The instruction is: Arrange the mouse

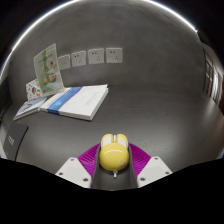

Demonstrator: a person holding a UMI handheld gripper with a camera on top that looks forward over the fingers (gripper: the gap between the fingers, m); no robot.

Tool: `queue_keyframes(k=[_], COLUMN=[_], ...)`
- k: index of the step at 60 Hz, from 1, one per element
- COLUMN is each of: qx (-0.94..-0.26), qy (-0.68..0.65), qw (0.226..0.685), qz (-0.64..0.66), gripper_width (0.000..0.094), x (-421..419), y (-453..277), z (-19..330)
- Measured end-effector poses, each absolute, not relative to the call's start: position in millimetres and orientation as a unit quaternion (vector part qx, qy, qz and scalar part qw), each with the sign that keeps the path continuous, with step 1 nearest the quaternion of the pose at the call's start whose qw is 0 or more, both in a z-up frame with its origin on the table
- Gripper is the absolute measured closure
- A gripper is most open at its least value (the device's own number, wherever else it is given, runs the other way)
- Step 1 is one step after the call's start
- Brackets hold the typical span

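One mouse is in view, yellow with a pale strip and scroll wheel down its middle, and it sits between the two fingers of the gripper, low on the grey table. Both purple pads lie against its flanks, one at each side, so the fingers are clamped on it (no gap shows at either side). Its long axis runs straight along the fingers, away from the camera, with the wheel end pointing ahead toward the far side of the table; whether its underside touches the surface cannot be made out. Beyond the fingers and off to their left lies one closed book, white with a blue spine edge, set at a slant. Just behind it one booklet stands propped upright, with a green and white printed cover whose writing is too small to read. Along the far edge of the table three pale cards stand in a row, side by side, their print equally unreadable. No brand mark can be seen on the mouse.
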State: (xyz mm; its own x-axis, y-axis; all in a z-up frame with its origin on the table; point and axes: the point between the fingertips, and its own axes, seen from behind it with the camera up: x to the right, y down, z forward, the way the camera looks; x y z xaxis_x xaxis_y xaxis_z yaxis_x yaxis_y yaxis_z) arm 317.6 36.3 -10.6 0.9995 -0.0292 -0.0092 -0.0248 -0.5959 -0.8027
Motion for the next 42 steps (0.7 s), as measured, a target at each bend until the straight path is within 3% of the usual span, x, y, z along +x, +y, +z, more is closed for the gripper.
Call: queue_keyframes(k=[11,16,23,29,34,42], qx=[-0.891,-0.869,-0.835,-0.811,-0.818,-0.860], qy=[0.066,0.076,0.065,0.053,0.043,-0.011], qw=[0.449,0.488,0.544,0.582,0.574,0.509], qz=[-0.023,-0.038,-0.040,-0.022,0.026,0.027], gripper_width=[0.0547,0.0547,0.0548,0.0552,0.0553,0.0552], x=[326.1,302.4,204.7,84.2,-29.6,-157.0], y=[31.0,24.7,12.4,5.9,6.7,-10.5], z=[-2.1,41.6,117.0,146.7,139.1,57.3])
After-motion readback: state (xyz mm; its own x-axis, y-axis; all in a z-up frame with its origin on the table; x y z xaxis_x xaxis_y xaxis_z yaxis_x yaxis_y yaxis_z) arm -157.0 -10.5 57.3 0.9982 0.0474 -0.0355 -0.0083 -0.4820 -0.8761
